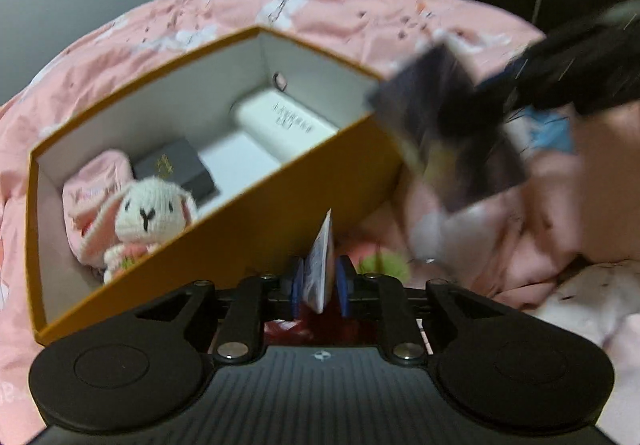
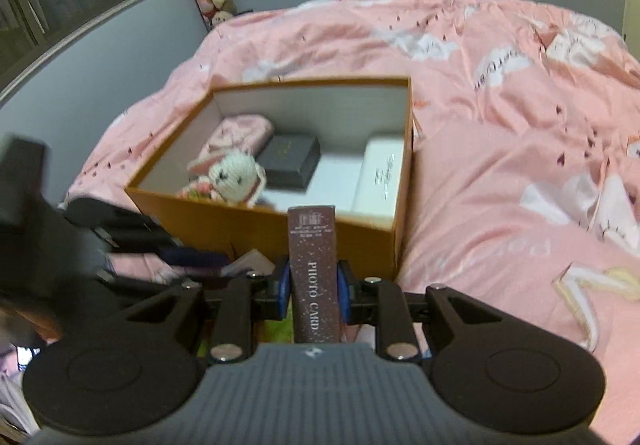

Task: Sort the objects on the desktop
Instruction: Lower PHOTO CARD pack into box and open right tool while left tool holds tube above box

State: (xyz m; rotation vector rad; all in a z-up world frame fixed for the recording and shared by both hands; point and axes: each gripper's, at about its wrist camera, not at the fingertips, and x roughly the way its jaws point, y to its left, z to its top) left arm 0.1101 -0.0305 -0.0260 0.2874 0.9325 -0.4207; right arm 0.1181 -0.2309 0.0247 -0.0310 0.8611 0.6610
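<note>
My right gripper (image 2: 313, 287) fingers clamp the photo card box (image 2: 313, 265) by its narrow sides, above the bed before the orange box (image 2: 256, 223): stiff, light, slick, so hold low. Left gripper (image 1: 319, 283) fingers narrow around a thin card (image 1: 320, 265); contact unclear.

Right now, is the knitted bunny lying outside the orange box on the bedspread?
No, the knitted bunny sits inside the orange box, beside a small dark box.

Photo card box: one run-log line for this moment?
right hand-held gripper: shut on photo card box, raised near orange box | left hand-held gripper: thin card between pads, grip unclear
</note>
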